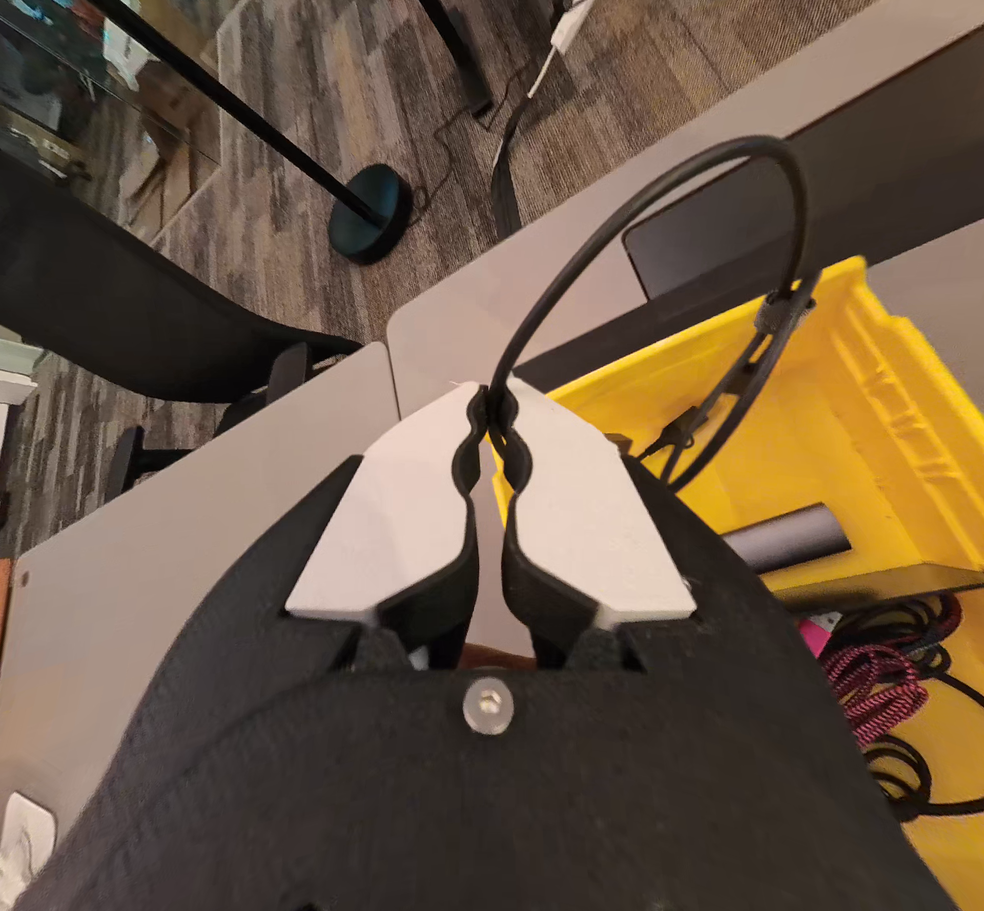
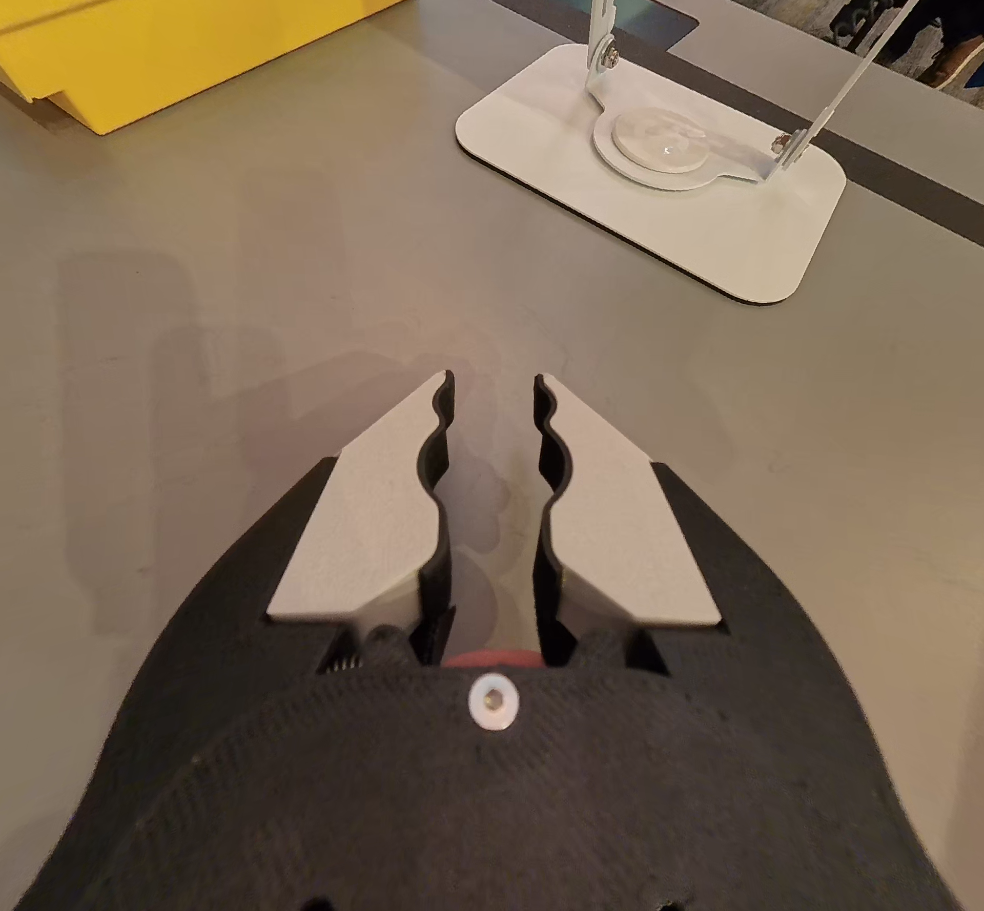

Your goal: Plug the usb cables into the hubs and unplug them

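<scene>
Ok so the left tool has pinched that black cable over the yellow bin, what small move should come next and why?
Probably lift the left tool a little higher, drawing the black cable clear of the yellow bin. The cable loops back down into the bin, its strapped part at the rim. The right tool is open and empty over the grey table, free to take the plug end.

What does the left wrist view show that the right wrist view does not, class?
Only the left view: the left gripper shut on a black cable, more cables in the bin, carpet.
Only the right view: the open right gripper, a white stand.
Both: the yellow bin and grey table.
</scene>
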Available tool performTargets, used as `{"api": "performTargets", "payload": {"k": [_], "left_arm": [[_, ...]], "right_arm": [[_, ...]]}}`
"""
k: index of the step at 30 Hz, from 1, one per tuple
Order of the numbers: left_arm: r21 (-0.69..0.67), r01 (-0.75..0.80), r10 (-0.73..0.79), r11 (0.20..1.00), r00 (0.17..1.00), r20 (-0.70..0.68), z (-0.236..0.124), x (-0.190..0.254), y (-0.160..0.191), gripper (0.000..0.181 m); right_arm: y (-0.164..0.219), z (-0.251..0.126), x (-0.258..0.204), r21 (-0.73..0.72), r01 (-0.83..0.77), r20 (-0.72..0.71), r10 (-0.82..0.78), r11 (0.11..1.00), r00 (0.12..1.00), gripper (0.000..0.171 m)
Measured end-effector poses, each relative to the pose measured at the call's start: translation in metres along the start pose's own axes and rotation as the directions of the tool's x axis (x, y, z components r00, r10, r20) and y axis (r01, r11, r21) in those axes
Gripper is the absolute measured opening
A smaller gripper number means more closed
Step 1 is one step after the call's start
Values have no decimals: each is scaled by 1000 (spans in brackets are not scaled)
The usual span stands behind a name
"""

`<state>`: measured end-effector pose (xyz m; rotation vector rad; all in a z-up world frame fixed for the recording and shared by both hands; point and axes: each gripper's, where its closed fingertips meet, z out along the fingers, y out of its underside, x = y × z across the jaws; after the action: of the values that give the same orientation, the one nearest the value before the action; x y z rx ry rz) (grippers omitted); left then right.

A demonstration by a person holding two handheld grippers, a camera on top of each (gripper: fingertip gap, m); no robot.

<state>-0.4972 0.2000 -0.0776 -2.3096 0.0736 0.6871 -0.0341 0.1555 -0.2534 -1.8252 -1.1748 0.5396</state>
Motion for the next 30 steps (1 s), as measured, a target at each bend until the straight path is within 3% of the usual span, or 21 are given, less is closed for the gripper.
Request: {"api": "performTargets", "payload": {"k": [8,16,23,30], "left_arm": [[177,-12,15,984,1000,-12,-77,2,-56,3],[335,-83,154,939,970,-189,-165,90,-100,3],[354,-216,347,910,864,-365,-192,215,-79,3],[299,-295,417,907,720,-555,-172,327,-34,3]], "right_arm": [[0,0,0,2,-9,5,9,1000,1000,27],[0,-1,-1,10,-17,17,17,1000,1000,28],[1,-6,14,21,-78,-19,78,997,997,21],[2,-9,26,34,-105,-40,106,994,994,21]]}}
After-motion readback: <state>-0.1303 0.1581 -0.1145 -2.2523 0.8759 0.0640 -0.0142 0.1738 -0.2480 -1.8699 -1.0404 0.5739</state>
